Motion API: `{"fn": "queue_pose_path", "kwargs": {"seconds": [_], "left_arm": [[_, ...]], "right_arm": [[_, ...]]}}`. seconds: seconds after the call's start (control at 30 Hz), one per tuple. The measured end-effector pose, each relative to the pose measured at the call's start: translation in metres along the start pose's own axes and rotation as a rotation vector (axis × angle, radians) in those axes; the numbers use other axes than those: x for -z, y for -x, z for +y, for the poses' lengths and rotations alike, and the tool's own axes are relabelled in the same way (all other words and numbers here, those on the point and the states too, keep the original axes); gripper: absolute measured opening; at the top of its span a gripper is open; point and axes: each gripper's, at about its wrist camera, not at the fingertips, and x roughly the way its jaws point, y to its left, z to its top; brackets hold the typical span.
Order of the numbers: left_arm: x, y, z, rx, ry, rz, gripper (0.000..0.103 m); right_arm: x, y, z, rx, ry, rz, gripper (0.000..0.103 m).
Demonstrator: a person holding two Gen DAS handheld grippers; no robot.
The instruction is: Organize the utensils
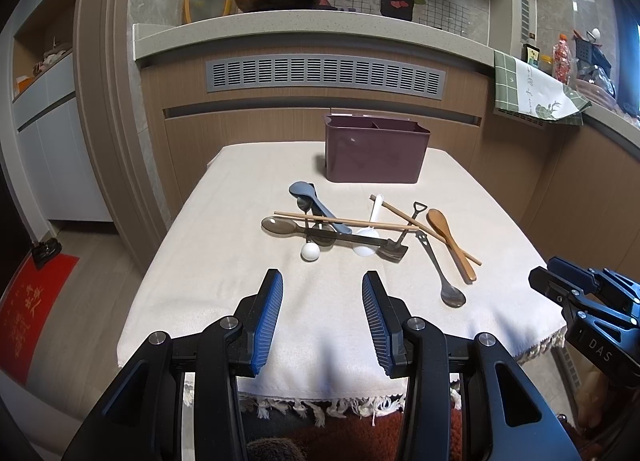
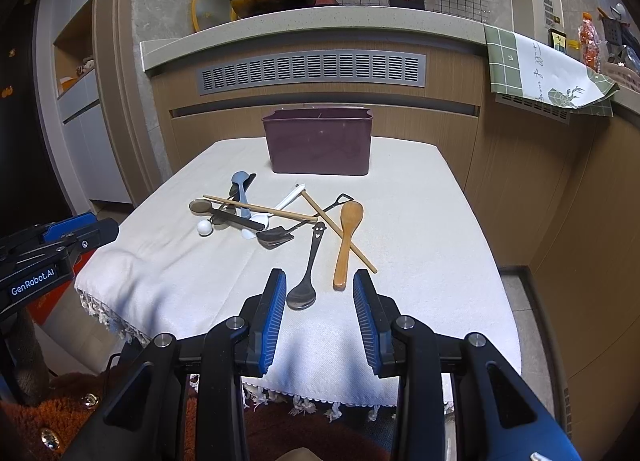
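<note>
Scattered utensils [image 2: 280, 221] before maroon caddy [image 2: 320, 143]

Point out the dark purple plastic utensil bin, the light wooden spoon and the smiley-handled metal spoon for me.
Dark purple plastic utensil bin [image 2: 320, 145]: right wrist view, front wall.
Light wooden spoon [image 2: 345, 245]: right wrist view, mid handle.
Smiley-handled metal spoon [image 2: 301, 296]: right wrist view, bowl.

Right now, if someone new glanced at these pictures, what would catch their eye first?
Probably the heap of utensils tangled mid-table on the white cloth, chopsticks lying across spoons. Behind it stands a dark purple bin with nothing sticking out. Both grippers, left and right, hang open at the near edge.
</note>
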Motion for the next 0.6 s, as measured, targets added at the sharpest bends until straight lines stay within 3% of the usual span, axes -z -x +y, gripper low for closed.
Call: {"fn": "queue_pose_path", "kwargs": {"seconds": [0.33, 0.6], "left_arm": [[0.0, -0.006, -0.002, 0.007, -0.001, 0.018, 0.043], [-0.018, -0.029, 0.016, 0.014, 0.03, 0.015, 0.043]], "right_arm": [[-0.005, -0.004, -0.001, -0.004, 0.017, 0.002, 0.033], [-0.025, -0.027, -0.02, 0.005, 0.002, 0.022, 0.033]]}}
